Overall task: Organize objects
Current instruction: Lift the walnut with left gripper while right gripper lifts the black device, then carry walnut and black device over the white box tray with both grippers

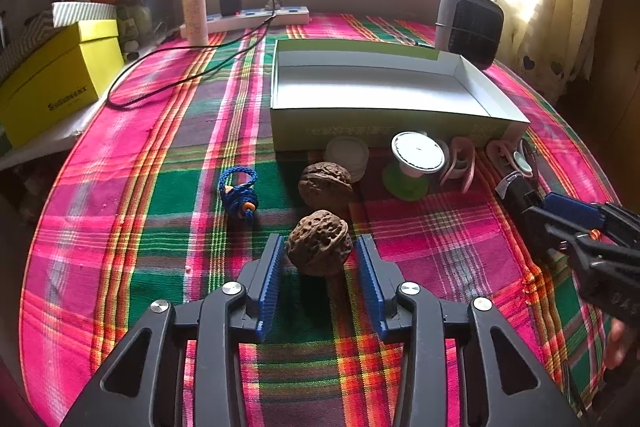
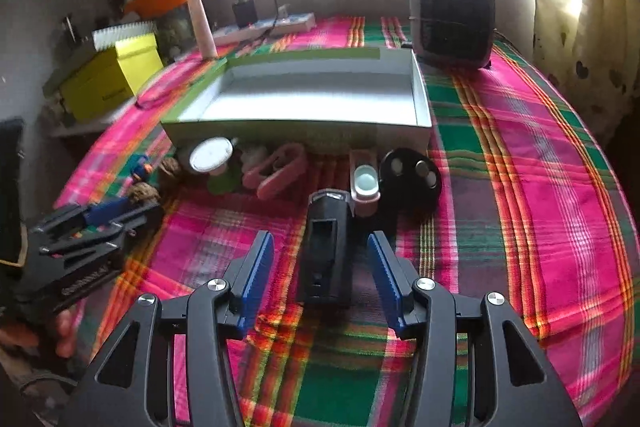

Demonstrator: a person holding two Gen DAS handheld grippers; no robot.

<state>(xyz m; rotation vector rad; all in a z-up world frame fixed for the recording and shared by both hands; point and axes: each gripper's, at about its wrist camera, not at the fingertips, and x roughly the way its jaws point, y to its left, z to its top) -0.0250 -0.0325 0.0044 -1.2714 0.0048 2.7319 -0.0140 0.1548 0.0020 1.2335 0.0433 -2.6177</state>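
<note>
Left gripper [image 1: 320, 251] part-open around near walnut [image 1: 319, 247], pads flanking, not visibly pressing; risk of rolling away on off-centre closure. Right gripper [image 2: 320, 255] open astride black device [image 2: 326, 251], unheld; beyond, empty cardboard box [image 1: 472, 135].

Counter cloth [image 1: 120, 187] is loud plaid: hot pink, green, orange and yellow stripes. The walnut [image 1: 319, 247] between the left claw's [image 1: 320, 255] blue ribbed pads is dull brown, same as the second walnut [image 1: 326, 183] just past it. Knotted cord charm [image 1: 240, 195] is blue with orange beads. Open box [image 1: 384, 87] is white inside, lime green outside. The device [image 2: 326, 259] between the right claw's [image 2: 322, 251] pads is black.
</note>
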